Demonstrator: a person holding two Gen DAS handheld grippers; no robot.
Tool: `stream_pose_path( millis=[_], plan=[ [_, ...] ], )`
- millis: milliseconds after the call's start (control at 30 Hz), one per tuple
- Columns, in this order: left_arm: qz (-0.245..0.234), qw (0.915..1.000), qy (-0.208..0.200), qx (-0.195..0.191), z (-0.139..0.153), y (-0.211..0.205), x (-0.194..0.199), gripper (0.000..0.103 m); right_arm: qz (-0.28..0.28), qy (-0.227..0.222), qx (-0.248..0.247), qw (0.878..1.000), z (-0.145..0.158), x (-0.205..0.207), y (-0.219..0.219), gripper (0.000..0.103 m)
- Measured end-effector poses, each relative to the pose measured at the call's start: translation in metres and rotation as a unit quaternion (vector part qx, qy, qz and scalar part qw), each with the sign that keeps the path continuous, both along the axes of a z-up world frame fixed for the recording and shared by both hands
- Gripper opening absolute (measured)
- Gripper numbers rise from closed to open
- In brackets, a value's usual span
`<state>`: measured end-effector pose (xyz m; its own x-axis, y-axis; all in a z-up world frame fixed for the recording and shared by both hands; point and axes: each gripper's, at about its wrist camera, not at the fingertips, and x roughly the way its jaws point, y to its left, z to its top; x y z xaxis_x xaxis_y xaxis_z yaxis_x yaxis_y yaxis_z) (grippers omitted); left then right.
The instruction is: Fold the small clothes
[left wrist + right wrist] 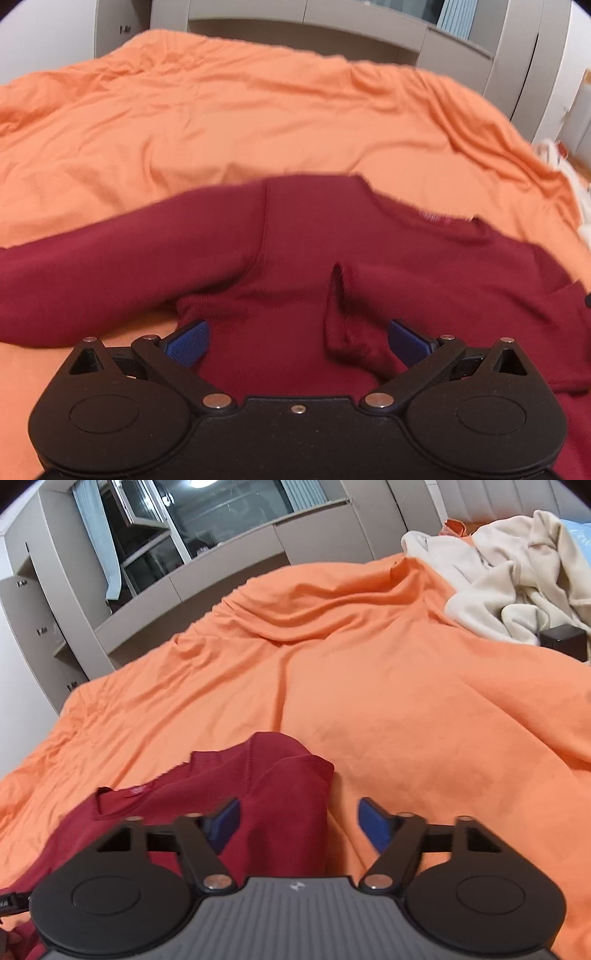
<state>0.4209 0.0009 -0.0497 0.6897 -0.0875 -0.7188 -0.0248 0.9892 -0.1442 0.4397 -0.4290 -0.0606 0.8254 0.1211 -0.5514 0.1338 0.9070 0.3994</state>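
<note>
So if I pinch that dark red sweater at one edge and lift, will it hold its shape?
Probably not. The dark red sweater already puckers into a ridge between the open left claw fingers, so it is soft knit and should droop. Its long sleeve would likely trail. It may also drag the wrinkled orange sheet.

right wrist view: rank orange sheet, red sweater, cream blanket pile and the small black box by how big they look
1. orange sheet
2. red sweater, though nearness to the camera inflates it
3. cream blanket pile, farther off, so possibly bigger than it appears
4. black box
</note>
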Motion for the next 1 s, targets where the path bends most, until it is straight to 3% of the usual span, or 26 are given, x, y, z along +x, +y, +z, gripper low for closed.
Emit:
stream_pose_path(
  millis=[33,133,367,600,667,767,800,867,933,1000],
  plan=[
    [0.001,1.0,0.008,0.002,-0.003,0.0,0.002,0.102,0.0,0.0,0.001,1.0,-0.002,0.003,0.002,0.056],
    [0.003,0.9998,0.021,0.005,-0.008,0.001,0.004,0.103,0.003,-0.006,-0.007,1.0,-0.005,0.006,0.008,0.019],
    [-0.014,0.9993,0.024,0.026,-0.01,-0.007,0.003,0.103,-0.01,-0.078,-0.103,0.992,0.025,-0.007,0.016,0.012],
    [-0.027,0.9981,0.026,0.049,-0.013,-0.015,0.002,0.103,-0.007,-0.022,-0.106,0.994,0.001,0.004,0.016,0.012],
    [-0.026,0.9982,0.027,0.047,-0.013,-0.015,0.002,0.103,-0.006,-0.024,-0.104,0.994,0.004,0.0,0.016,0.014],
    [-0.026,0.998,0.028,0.049,-0.014,-0.016,0.002,0.103,0.003,-0.029,-0.113,0.993,0.013,-0.011,0.016,0.032],
    [-0.026,0.9981,0.028,0.049,-0.013,-0.015,0.002,0.103,0.009,-0.029,-0.119,0.992,0.016,-0.016,0.017,0.049],
    [-0.026,0.998,0.028,0.05,-0.014,-0.015,0.001,0.103,0.019,-0.022,-0.135,0.99,0.023,-0.028,0.018,0.069],
    [-0.026,0.9981,0.028,0.049,-0.014,-0.015,0.002,0.103,0.039,-0.012,-0.151,0.988,0.029,-0.043,0.019,0.076],
    [-0.026,0.9981,0.028,0.049,-0.013,-0.015,0.002,0.103,0.051,-0.005,-0.174,0.983,0.035,-0.056,0.023,0.089]
  ],
)
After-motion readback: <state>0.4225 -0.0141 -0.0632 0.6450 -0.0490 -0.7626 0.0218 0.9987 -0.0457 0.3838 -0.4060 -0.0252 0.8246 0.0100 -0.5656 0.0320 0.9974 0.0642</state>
